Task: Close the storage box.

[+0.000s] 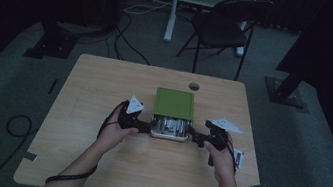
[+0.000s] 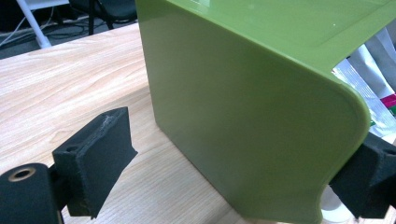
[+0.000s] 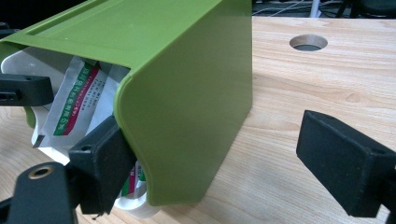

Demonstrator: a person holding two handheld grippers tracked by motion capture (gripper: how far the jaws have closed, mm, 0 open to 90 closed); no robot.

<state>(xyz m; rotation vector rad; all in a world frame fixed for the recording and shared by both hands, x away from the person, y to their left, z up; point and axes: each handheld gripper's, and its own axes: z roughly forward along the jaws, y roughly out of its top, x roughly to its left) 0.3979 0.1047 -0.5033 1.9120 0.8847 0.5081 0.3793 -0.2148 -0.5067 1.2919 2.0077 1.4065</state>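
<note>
A glossy green plastic box (image 1: 175, 103) with a white drawer tray (image 1: 168, 135) of printed packets (image 3: 74, 105) sits at the centre of the light wooden worktop (image 1: 92, 163). The left tongs (image 1: 145, 127) stand spread at the lower left corner of the box; in the left gripper view one pad (image 2: 95, 158) is clear and the other sits at the box's front edge. The right tongs (image 1: 194, 139) at its lower right are likewise spread, one pad (image 3: 105, 161) against the box's front corner
</note>
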